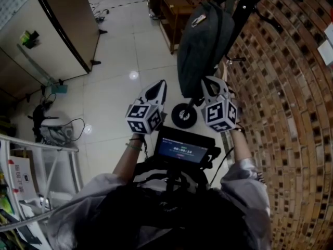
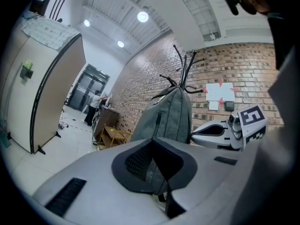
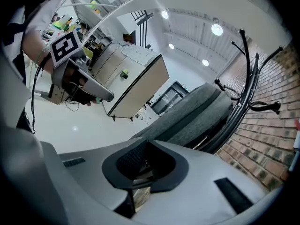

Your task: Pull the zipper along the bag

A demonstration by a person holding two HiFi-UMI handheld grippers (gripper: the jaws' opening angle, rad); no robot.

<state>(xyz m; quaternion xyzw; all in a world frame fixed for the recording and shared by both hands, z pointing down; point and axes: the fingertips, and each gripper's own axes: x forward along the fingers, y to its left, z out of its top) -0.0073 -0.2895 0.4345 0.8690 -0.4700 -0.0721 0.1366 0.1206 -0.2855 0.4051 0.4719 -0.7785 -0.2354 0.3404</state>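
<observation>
A dark grey backpack [image 1: 203, 46] hangs on a black coat stand [image 1: 244, 9] against the brick wall. A silvery zipper pull [image 1: 199, 20] lies near its top. In the left gripper view the bag [image 2: 171, 118] faces me with a dark vertical zipper [image 2: 157, 123]. My left gripper [image 1: 160, 85] hovers at the bag's lower left, apart from it, jaws shut on nothing. My right gripper [image 1: 208, 82] sits just under the bag's bottom edge, also shut and empty. In the right gripper view the bag [image 3: 197, 116] runs beyond the closed jaws of the right gripper [image 3: 147, 149].
A small black wheel [image 1: 184, 115] stands on the floor below the bag. A wooden bench [image 1: 174, 9] sits behind it, and the brick wall [image 1: 281, 113] runs along the right. A large beige cabinet [image 1: 62, 25] fills the left, with a white rack [image 1: 31, 155] nearer me.
</observation>
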